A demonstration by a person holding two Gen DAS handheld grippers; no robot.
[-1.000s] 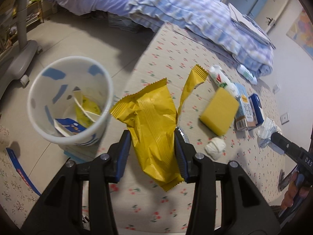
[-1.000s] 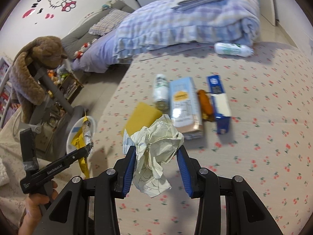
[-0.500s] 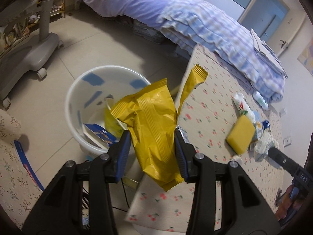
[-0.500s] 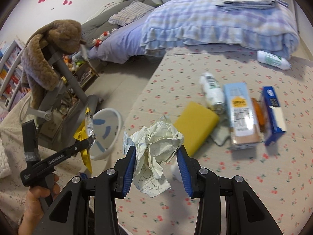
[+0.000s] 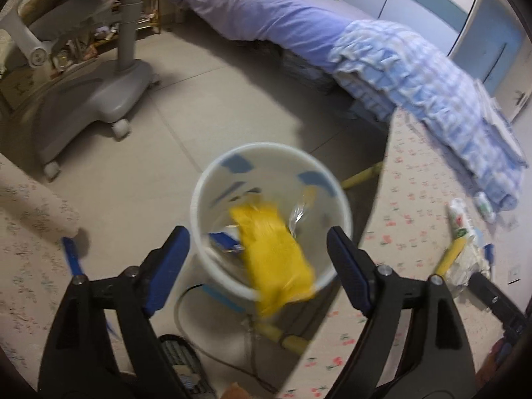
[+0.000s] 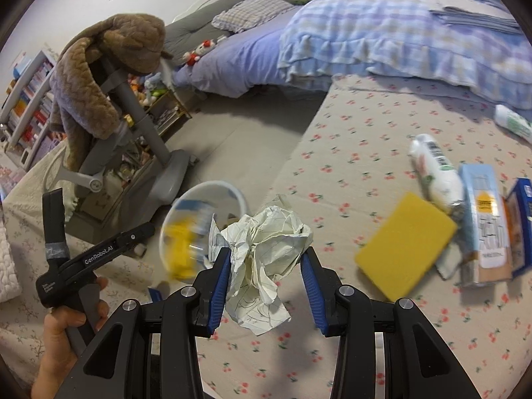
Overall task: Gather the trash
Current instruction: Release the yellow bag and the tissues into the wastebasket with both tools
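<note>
My left gripper (image 5: 259, 249) is open above the white trash bin (image 5: 212, 259) on the floor. The yellow snack wrapper (image 5: 276, 252), blurred, is falling into the bin, free of the fingers. In the right wrist view the bin (image 6: 232, 196) and the blurred yellow wrapper (image 6: 181, 249) show to the left, beside the left gripper's handle (image 6: 99, 256). My right gripper (image 6: 266, 266) is shut on a crumpled white paper (image 6: 266, 242), held above the cherry-print table edge.
On the cherry-print table (image 6: 365, 133) lie a yellow sponge (image 6: 405, 246), a white tube (image 6: 435, 173), a blue carton (image 6: 485, 219) and a blue box (image 6: 522, 206). A grey wheeled stand (image 5: 99, 99) and a bed (image 5: 299, 26) stand beyond the bin.
My left gripper has swung over the bin and opened, letting go of the yellow wrapper, which drops into it. My right gripper has moved left toward the bin, still holding the paper.
</note>
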